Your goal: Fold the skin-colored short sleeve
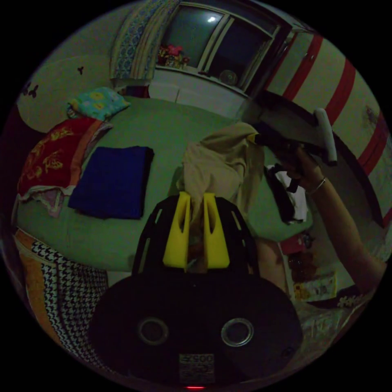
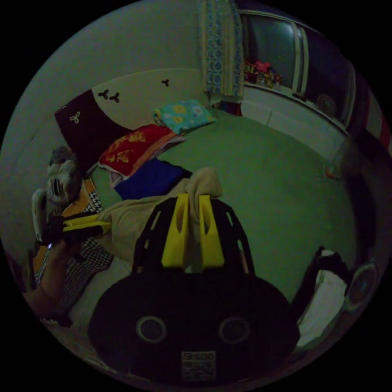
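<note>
Tan short-sleeve shirt (image 1: pixel 222 163) is lifted off the green bed (image 1: pixel 163 126), hanging bunched between both claws, not spread flat. Left claw (image 1: pixel 196 204) has its yellow jaws nearly together with a fold of the shirt pinched between them; gripping it. Right claw (image 2: pixel 192 206) same deal in the right gripper view, jaws close together on a bunched edge of the shirt (image 2: pixel 163 208), cloth trailing away to the left toward the other claw (image 2: pixel 87 224) held in a hand (image 2: pixel 57 261). In the left gripper view the right claw (image 1: pixel 261 139) shows at the far right edge of the shirt, held by a hand (image 1: pixel 300 163) with a bracelet. Judging progress: early, no fold visible yet, shirt is crumpled and airborne; it needs laying flat, sleeves in, then folding. Around it: folded dark blue cloth (image 1: pixel 112 181) lying left on the bed, red cloth with gold print (image 1: pixel 53 155) beyond that, a patterned pillow (image 1: pixel 98 102) far left, black-and-white clothes (image 1: pixel 288 192) on the bed's right edge. Window (image 1: pixel 220 41) at the far wall. Dim light, details rough.
</note>
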Demonstrator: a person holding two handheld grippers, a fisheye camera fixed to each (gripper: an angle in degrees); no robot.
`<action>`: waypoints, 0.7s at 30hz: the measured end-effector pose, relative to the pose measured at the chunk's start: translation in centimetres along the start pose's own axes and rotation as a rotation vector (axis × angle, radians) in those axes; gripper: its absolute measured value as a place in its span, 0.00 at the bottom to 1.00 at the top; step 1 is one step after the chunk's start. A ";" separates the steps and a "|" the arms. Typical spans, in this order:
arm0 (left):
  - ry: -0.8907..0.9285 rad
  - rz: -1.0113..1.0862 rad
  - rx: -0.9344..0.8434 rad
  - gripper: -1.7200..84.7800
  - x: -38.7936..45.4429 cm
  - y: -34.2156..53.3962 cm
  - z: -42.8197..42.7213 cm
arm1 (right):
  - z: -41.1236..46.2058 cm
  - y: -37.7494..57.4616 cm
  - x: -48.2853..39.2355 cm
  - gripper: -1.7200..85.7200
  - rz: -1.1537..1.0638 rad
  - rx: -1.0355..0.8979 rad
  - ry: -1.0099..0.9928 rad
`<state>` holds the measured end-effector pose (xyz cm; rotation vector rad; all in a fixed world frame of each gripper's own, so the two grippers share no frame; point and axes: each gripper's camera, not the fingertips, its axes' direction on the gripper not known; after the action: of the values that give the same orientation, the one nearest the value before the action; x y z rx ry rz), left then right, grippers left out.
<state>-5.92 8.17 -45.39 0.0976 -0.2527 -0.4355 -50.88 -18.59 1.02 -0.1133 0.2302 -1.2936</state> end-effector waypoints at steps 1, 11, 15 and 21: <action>0.003 -0.014 0.009 0.09 -1.2 -0.6 -1.4 | 0.0 -1.7 -1.0 0.02 -0.020 0.009 -0.013; -0.196 -0.086 0.140 0.07 -10.3 -7.3 -13.7 | 2.3 -18.6 -8.9 0.02 -0.107 0.137 -0.212; -0.279 -0.141 0.106 0.06 -14.4 -10.1 -14.9 | 8.0 -22.1 -8.8 0.03 -0.025 0.055 -0.288; -0.227 -0.421 -0.120 0.07 -24.6 -10.1 -4.5 | 23.2 -19.5 -6.1 0.07 0.083 -0.335 -0.205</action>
<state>-30.39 9.80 -56.63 -0.0180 -0.4309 -0.8818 -65.37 -19.10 28.37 -0.5147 0.2713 -1.1434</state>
